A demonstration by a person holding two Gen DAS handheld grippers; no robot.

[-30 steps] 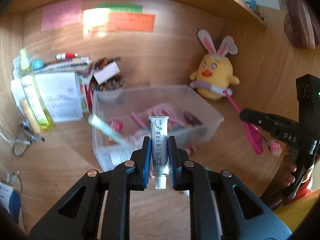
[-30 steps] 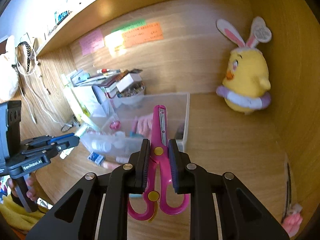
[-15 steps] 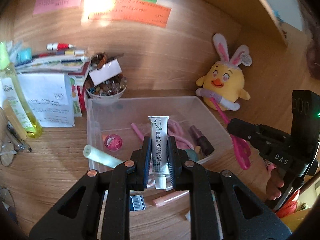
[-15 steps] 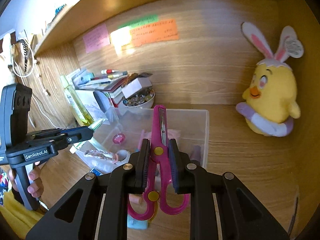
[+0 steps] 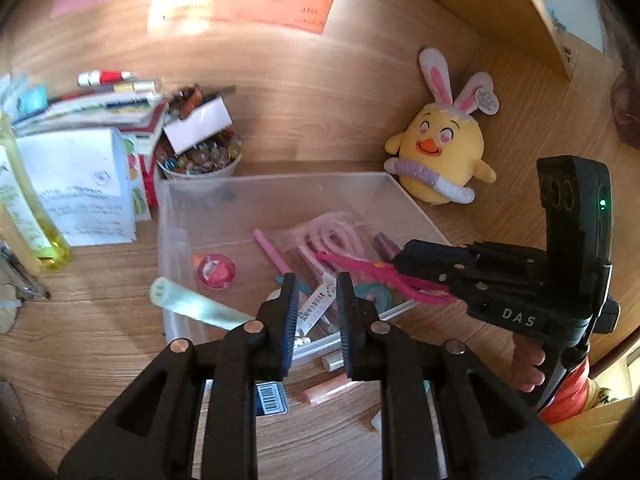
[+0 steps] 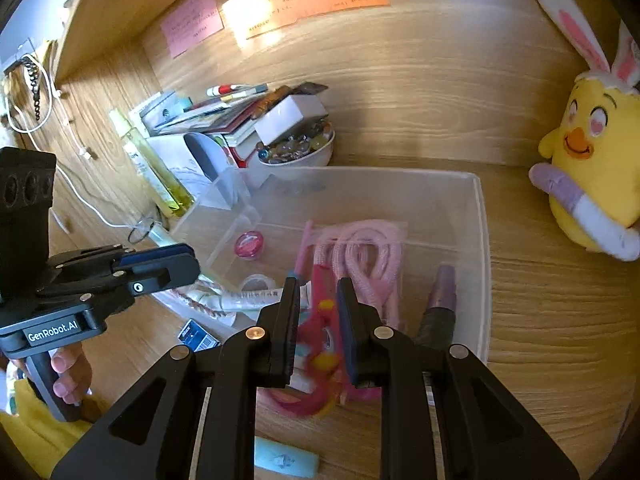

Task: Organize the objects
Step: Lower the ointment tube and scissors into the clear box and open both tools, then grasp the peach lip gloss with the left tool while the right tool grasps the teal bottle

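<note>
Your left gripper (image 5: 316,308) has just loosened, dropping the tube (image 5: 318,306); the right gripper's (image 6: 318,312) narrow clamp on the scissors (image 6: 320,332) could slip outside the bin (image 6: 480,264)

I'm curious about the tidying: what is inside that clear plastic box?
In the clear box: a bagged pink cord, a round pink pot, a pink stick and a purple tube. Its near end is blocked from view, so anything there cannot be seen.

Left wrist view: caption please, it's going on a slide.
Left gripper, jaws just opening, with a white tube loose between them over the clear bin.
</note>
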